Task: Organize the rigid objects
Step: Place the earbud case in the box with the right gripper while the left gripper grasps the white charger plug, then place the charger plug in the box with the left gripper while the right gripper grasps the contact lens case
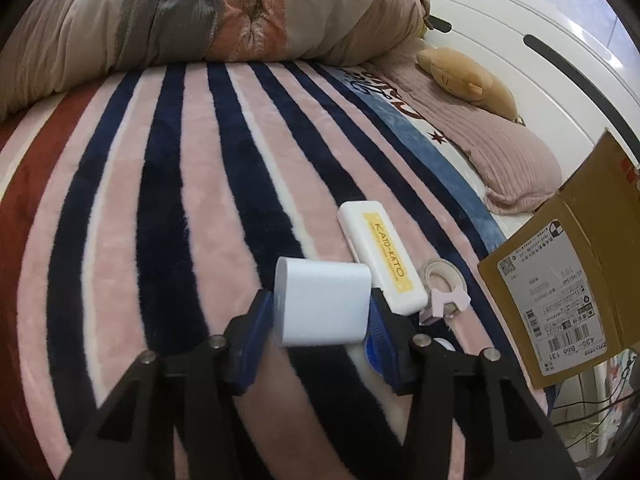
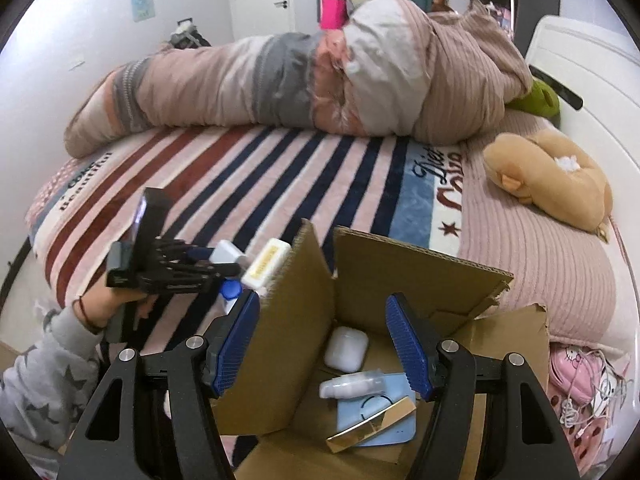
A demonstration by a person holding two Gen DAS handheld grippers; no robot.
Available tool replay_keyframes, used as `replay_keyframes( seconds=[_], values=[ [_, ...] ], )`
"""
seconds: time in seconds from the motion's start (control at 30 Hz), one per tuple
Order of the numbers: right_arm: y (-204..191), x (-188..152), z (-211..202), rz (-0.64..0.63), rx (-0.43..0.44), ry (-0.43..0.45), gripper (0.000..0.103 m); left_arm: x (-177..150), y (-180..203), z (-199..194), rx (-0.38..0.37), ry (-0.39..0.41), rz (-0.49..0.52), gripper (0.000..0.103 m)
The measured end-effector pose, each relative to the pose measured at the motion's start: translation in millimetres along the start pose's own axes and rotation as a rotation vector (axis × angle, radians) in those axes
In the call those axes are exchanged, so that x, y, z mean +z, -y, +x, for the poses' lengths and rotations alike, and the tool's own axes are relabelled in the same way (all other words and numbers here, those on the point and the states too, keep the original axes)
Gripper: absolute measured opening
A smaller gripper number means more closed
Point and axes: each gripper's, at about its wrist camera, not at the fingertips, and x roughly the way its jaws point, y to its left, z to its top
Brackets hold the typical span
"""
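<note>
Now left gripper [image 1: 320, 312] clamps smooth white rounded charger block [image 1: 322, 302].

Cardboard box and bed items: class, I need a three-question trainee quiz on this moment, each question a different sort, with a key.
1. True or false: the left gripper is shut on the white block.
2. Multiple choice: what lies inside the cardboard box? A) the tape roll B) the white earbud case C) the plush toy
3. Fill in: the KATO-KATO case lies on the ____ blanket, beside the tape roll.

Key: 1 true. 2 B; the tape roll is on the blanket and the plush toy sits by the headboard. 3 striped. The right gripper hangs open over the box, holding nothing.
</note>
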Motion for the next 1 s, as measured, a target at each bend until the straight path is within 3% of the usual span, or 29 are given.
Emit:
replay_keyframes(
  seconds=[0.13, 0.27, 0.5, 0.6, 0.67, 0.8, 1.0],
  values=[
    [-28.4, 4.0, -21.0, -0.044, 0.057, 0.082, 0.063, 0.2, 2.6, -10.1, 0.031, 0.008, 0.025, 0.045],
    [-67.7, 8.2, -31.9, -0.111, 0.138, 0.126, 0.063, 3.3, -5.6, -48.8, 0.062, 0.061, 0.032, 0.045],
    [-131.4, -14.1, 13.2, -0.155, 0.296, 0.037, 0.063, 11.5, -0.6, -144.1, 0.129, 0.158, 0.104, 0.045],
    [-139.9, -36.1, 49.8, -0.093, 0.319, -0.005, 0.063, 15.3, 22.5, -184.3, 0.083, 0.184, 0.15, 0.044],
    [-135.2, -51.2, 79.4, -0.034, 0.308, -0.03, 0.063, 19.5, 41.7, -203.1, 0.042, 0.189, 0.179, 0.044],
    [-117.6, -68.2, 131.5, 0.011, 0.187, -0.032, 0.063, 31.4, 88.1, -216.5, -0.049, 0.173, 0.238, 0.044],
    [-95.3, -69.6, 174.8, -0.013, 0.084, -0.016, 0.063, 56.0, 173.4, -191.9, -0.186, 0.078, 0.36, 0.045]
  ],
)
